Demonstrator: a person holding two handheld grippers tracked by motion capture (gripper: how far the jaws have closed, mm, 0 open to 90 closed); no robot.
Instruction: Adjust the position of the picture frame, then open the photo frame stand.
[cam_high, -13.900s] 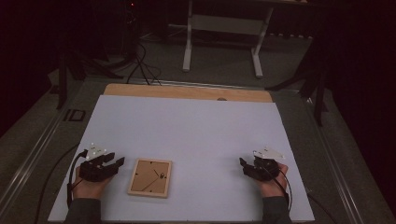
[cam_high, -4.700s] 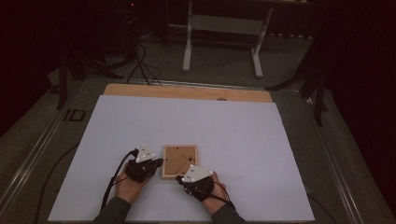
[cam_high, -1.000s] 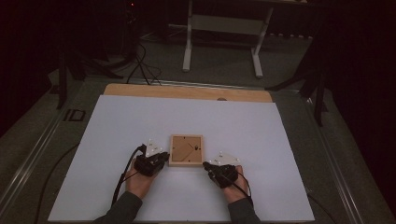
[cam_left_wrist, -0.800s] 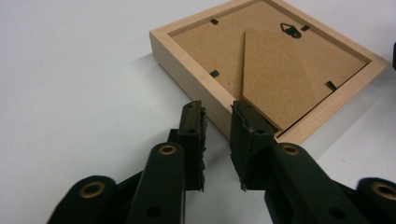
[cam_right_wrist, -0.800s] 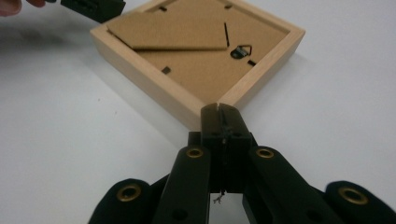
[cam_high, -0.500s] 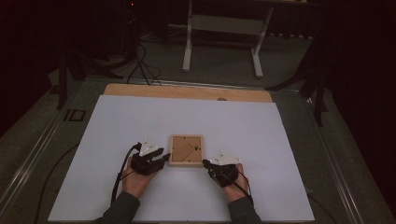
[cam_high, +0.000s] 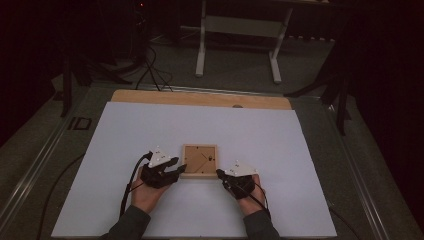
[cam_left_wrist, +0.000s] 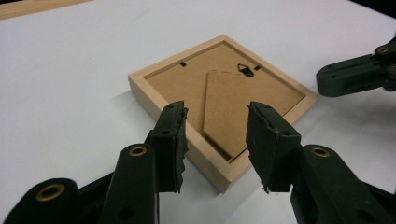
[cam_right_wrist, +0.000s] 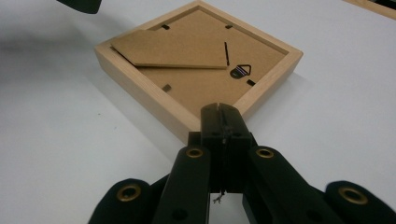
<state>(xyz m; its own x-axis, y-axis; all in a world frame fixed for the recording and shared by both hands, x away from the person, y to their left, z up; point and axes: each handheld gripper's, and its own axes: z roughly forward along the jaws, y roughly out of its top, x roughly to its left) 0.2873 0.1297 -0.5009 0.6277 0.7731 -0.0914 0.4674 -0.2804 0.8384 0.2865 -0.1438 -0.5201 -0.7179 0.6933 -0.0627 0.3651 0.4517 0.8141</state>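
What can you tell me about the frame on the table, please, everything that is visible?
The frame is small, square, of pale wood, and lies flat, back side up, on the white table. Its brown board back carries a folded stand flap, small black clips and a metal hanger. The left gripper, open, straddles one near corner; whether it touches is unclear. The right gripper, shut, is at another corner.

— What sort of place was it?
— A dim lab or recording room. A white-covered wooden worktop (cam_high: 150, 130) stood on grey carpet, with black cables (cam_high: 150, 70) trailing across the floor and a white metal-legged stand (cam_high: 240, 40) behind.
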